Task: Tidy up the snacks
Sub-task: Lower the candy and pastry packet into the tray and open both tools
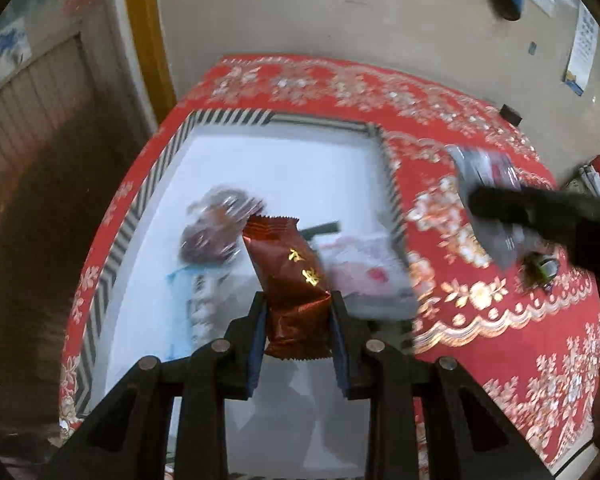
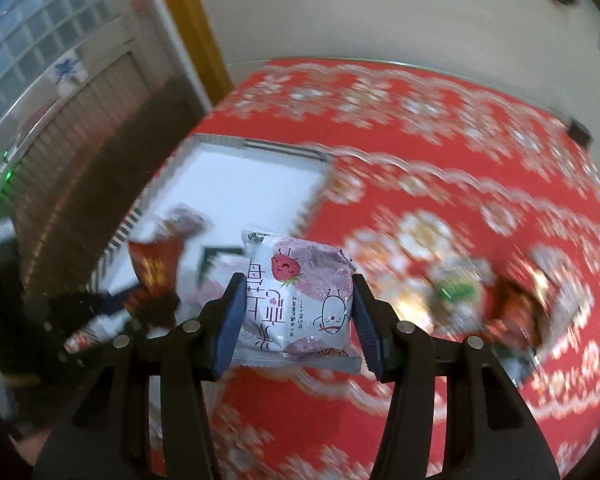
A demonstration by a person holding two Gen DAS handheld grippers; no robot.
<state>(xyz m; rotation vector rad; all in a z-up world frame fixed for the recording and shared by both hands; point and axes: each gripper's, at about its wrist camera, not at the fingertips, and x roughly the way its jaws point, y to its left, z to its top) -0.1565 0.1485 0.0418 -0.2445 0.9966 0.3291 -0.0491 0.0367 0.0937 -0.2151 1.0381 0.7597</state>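
Brown foil packet: we hold the brown snack packet [image 1: 290, 280] pinched near its lower end between the pads of the left gripper [image 1: 298, 308], its top pointing away from us over the tray.
Pink-and-white packet: the strawberry-print packet [image 2: 300, 300] sits clamped by its two sides in the right gripper [image 2: 300, 312], above the red cloth.
Step in hand: we judge this the carry, both packets in the air and bound for the white tray [image 1: 260, 160].
Left tongs, ahead and below: the tray floor already holds a dark clear-wrapped snack [image 1: 216, 232], a pale pink packet [image 1: 364, 276] and a blue-white packet [image 1: 196, 300]; bare white lies beyond them.
Right tongs, off to the left: the tray's striped rim [image 2: 308, 204] stands between our packet and the tray floor.
Next move calls for: lifting over that rim, then lowering onto bare white before we let go.
Right of the right tongs: more snacks [image 2: 460, 284], blurred, lie on the tablecloth [image 2: 440, 140].
Open room: wide cloth beyond and to the right; the table's left edge runs close beside the tray.
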